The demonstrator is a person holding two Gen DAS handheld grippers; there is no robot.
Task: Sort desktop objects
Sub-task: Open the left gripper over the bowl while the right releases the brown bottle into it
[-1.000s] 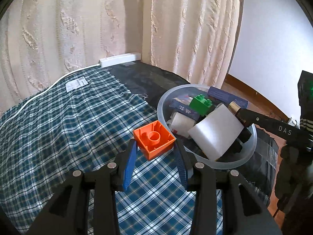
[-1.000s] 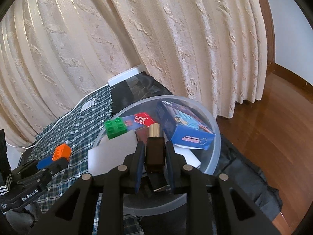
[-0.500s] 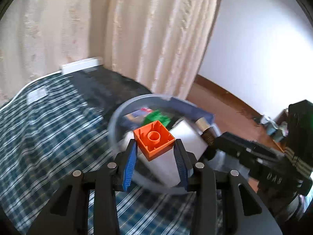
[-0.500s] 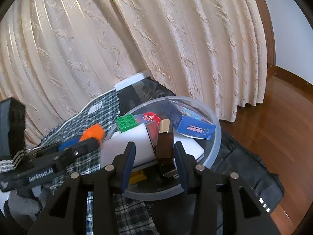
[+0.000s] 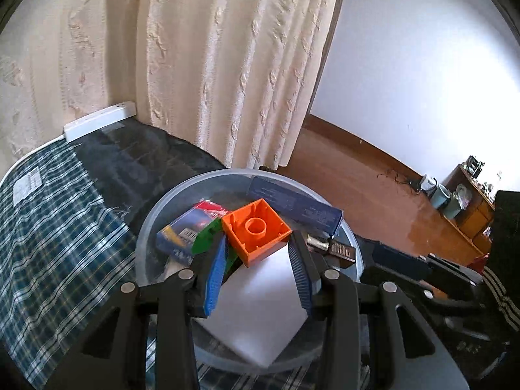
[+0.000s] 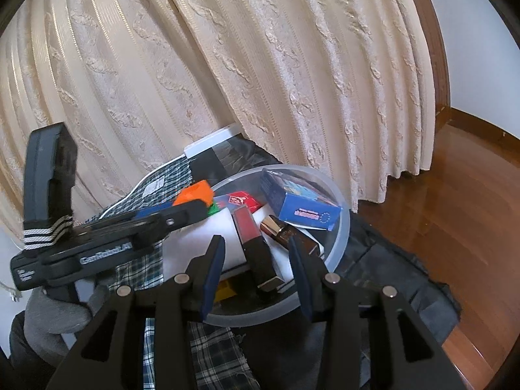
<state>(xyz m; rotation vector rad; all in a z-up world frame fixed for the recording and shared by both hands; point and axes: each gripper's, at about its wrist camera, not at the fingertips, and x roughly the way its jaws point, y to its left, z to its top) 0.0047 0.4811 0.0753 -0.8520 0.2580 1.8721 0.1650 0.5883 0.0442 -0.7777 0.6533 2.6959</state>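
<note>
Bowl (image 5: 148,227) of clear plastic sits straight ahead of both tongs, on dark cloth beside a plaid cloth (image 5: 48,227). The left tongs (image 5: 256,250) are spread over the bowl, and the orange brick (image 5: 256,230) sits between the blue pads (image 5: 216,266), hollow side facing the camera. The left pad lies close against the brick's side while the right pad stands apart from it, so whether the brick is pinched cannot be told. Below the brick, inside the bowl, lies a white block (image 5: 260,299). Left of the left pad a green brick (image 5: 206,237) peeks out, with a blue-and-red box (image 5: 188,227) just beyond it. A long dark blue box (image 5: 292,204) leans on the far rim, and a brown bottle (image 5: 331,245) with a gold cap lies just right of the right pad.

The right tongs (image 6: 256,260) are spread wide and pinch nothing. Between their pads a red-and-black tube (image 6: 253,240) lies in the bowl (image 6: 341,230), and the brown bottle (image 6: 286,230) lies just inside the right pad. Beyond them sits a blue box (image 6: 302,198). From this view the left tongs (image 6: 182,211) reach in from the left, the orange brick (image 6: 195,193) at their tip over the bowl's left rim.
</note>
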